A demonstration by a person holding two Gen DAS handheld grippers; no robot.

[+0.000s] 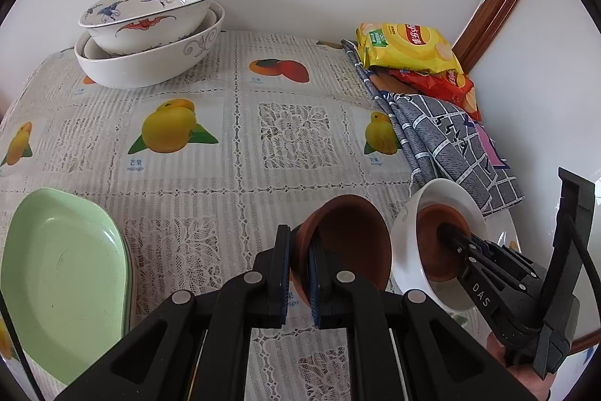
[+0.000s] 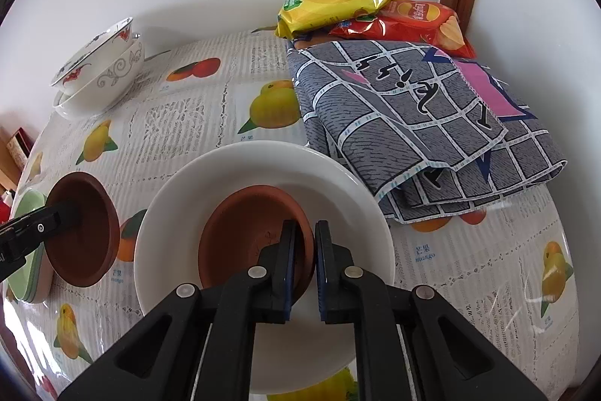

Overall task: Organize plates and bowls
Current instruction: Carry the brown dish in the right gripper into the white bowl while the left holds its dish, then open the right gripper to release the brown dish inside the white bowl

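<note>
1. The left gripper (image 1: 298, 273) is clamped on the rim of a brown clay dish (image 1: 345, 243) at the lower centre of the left wrist view, holding it tipped on edge above the tablecloth (image 1: 240, 123).
2. The right gripper (image 2: 304, 269) pinches the rim of a second brown clay dish (image 2: 248, 232), which sits inside a white bowl (image 2: 180, 220); one finger is inside the dish, the other outside.
3. From the left wrist view that white bowl looks tilted at lower right; whether it is lifted clear of the cloth is hard to judge.
4. A green plate (image 1: 64, 273) lies at the lower left edge of the left wrist view.
5. At upper left, a crane-painted bowl (image 1: 150, 10) is nested in a larger white bowl with grey scrolls (image 1: 157, 62).
6. At upper right, a yellow chip bag (image 1: 405, 44) rests on a red chip bag (image 1: 450, 85), beside a folded grey checked cloth (image 2: 413, 123).
</note>
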